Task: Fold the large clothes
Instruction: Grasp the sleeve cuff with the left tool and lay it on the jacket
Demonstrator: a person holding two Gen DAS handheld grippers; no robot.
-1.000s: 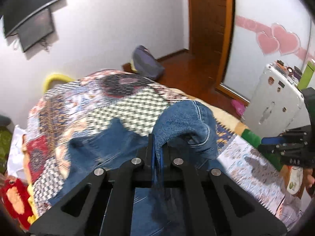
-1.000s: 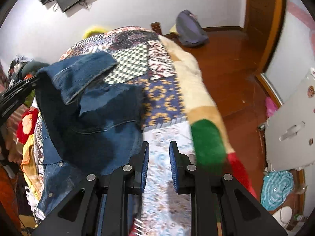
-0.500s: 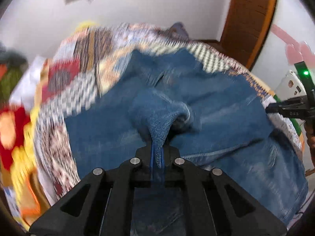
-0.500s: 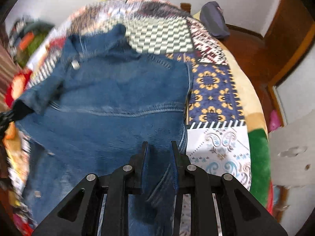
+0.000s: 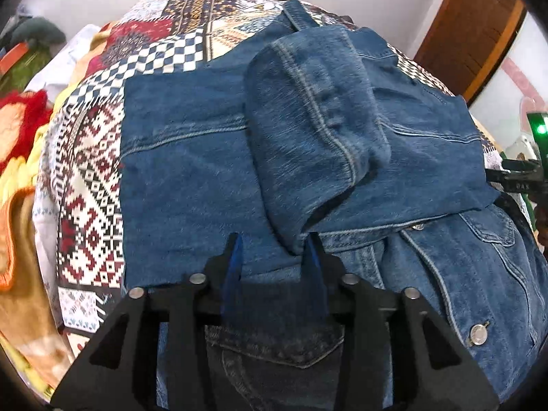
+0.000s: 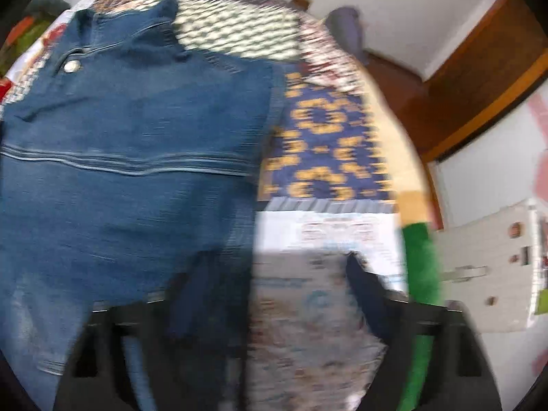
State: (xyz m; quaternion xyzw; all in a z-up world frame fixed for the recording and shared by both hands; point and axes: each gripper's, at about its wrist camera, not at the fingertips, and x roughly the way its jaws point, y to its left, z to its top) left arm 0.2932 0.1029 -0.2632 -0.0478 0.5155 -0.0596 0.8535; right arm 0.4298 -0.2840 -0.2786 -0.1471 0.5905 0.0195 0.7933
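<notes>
Where the patchwork bedspread (image 5: 92, 185) runs off to the far left, a heap of red, yellow and orange cloth (image 5: 20, 157) lies at its edge, blurred in part.

Denim jacket (image 5: 191, 178): spread flat across the middle of the bedspread, upper part folded down over the lower, seams showing. One sleeve (image 5: 308, 130) is doubled across the folded part; its cuff end touches the inner face of one pad of the left gripper (image 5: 274, 250).

Left gripper: pointing steeply down over the jacket, jaws opening, blue pads (image 5: 234, 263) set apart, not pressing the cuff.

Metal button (image 5: 478, 334): on the lower jacket front, to the right of the left gripper.

Right gripper (image 6: 274, 274): jaws opening, fingers spread wide. In the motion-blurred right wrist view the jacket's side edge (image 6: 239, 205) lies by the left finger, pale printed bedspread (image 6: 308, 308) shows between the two; nothing is pinched. From the left wrist view it shows at the far right edge (image 5: 524, 178), beside the jacket.

Wooden door (image 6: 479, 68): far right, beyond the bed.
</notes>
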